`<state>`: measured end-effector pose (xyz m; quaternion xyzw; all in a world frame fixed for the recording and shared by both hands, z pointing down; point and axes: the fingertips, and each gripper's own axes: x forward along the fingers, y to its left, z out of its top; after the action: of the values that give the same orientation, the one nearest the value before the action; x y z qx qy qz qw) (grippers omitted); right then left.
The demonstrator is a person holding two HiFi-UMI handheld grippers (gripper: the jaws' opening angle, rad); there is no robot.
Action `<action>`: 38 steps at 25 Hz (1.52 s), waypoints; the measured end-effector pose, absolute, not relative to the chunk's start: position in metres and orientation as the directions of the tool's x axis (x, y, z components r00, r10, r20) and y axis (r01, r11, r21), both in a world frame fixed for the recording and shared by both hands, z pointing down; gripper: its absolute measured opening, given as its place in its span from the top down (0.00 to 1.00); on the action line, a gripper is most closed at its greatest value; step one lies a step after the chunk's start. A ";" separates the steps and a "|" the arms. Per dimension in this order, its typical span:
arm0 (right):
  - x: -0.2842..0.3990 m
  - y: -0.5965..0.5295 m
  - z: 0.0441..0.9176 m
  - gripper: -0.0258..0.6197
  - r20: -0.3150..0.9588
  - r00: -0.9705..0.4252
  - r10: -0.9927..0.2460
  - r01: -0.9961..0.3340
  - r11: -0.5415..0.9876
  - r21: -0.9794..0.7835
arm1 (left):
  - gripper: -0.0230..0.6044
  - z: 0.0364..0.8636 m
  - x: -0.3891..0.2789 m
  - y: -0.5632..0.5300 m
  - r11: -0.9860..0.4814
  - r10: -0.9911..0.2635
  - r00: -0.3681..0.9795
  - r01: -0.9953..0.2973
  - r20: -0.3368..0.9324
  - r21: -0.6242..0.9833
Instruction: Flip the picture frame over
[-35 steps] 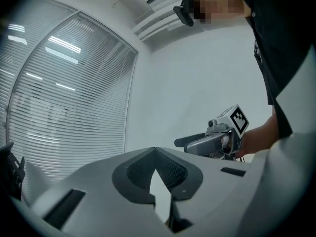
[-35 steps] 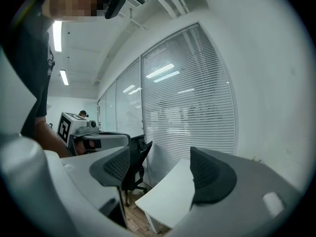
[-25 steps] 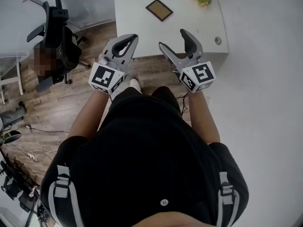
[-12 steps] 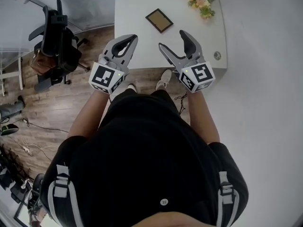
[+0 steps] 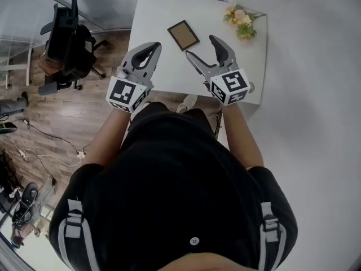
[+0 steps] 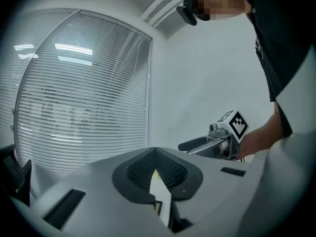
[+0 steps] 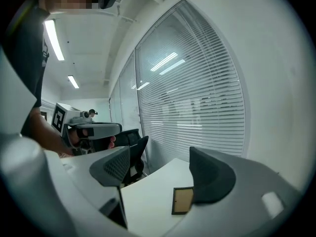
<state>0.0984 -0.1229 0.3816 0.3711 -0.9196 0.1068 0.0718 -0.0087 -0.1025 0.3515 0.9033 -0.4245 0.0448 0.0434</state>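
We stand at the white bench (image 5: 148, 16) with the flip not yet begun: the picture frame (image 5: 183, 35) lies flat and untouched at 12 o'clock, just beyond our right hand-held gripper (image 5: 201, 47), jaws wide and empty, while our left hand-held gripper (image 5: 153, 46) hangs closed on nothing.

A white rectangular table (image 5: 148, 21) stands beside a plain white wall (image 5: 316, 106), on a floor of brown wood planks (image 5: 73, 123). A black office chair (image 5: 69, 38) sits off the table's left side, and loose cables (image 5: 53, 151) trail over the floor nearer by. Glass panels with white slatted blinds (image 7: 197, 98) close the room beyond the table. Long tube lights (image 7: 52, 38) glow on the ceiling.
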 end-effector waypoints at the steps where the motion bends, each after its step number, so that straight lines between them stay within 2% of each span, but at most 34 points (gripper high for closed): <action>1: 0.102 -0.127 0.386 0.37 0.219 -0.725 -0.653 -0.686 0.712 -0.149 | 0.96 0.353 -0.006 -0.105 -0.620 -0.775 0.620 -0.784 0.122 0.045; 11: 0.108 -0.160 0.439 0.38 0.301 -0.763 -0.572 -0.635 0.751 -0.181 | 0.96 0.374 0.007 -0.122 -0.536 -0.830 0.540 -0.842 0.139 0.069; 21: 0.074 -0.205 0.489 0.40 0.395 -0.727 -0.562 -0.664 0.723 -0.192 | 0.96 0.401 -0.013 -0.178 -0.564 -0.810 0.575 -0.818 0.114 0.118; 38: 0.033 -0.238 0.601 0.46 0.575 -0.636 -0.515 -0.716 0.672 -0.190 | 0.96 0.484 -0.035 -0.221 -0.607 -0.764 0.626 -0.779 0.158 0.154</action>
<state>0.0333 -0.2380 0.6009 0.3493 -0.8807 0.2054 0.2452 -0.0348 -0.2208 0.4845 0.8956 -0.4307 0.0382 0.1044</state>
